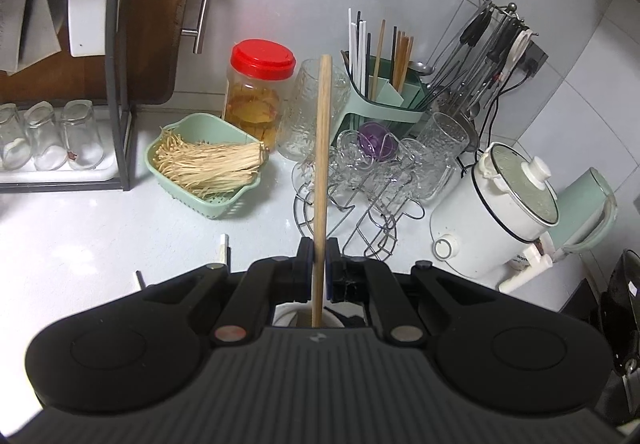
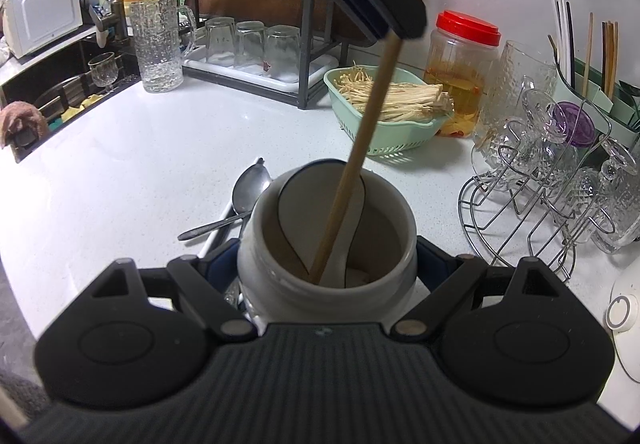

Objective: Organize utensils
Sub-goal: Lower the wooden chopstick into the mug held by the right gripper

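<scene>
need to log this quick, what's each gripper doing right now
left gripper: shut on the wooden stick
right gripper: shut on the white jar

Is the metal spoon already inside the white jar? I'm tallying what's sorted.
No, the metal spoon lies on the counter beside the white jar.

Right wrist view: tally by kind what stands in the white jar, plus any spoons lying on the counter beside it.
Wooden stick, in the white jar: 1
White ceramic spoon, in the jar: 1
Metal spoon, on the counter: 1
Total: 3
</scene>
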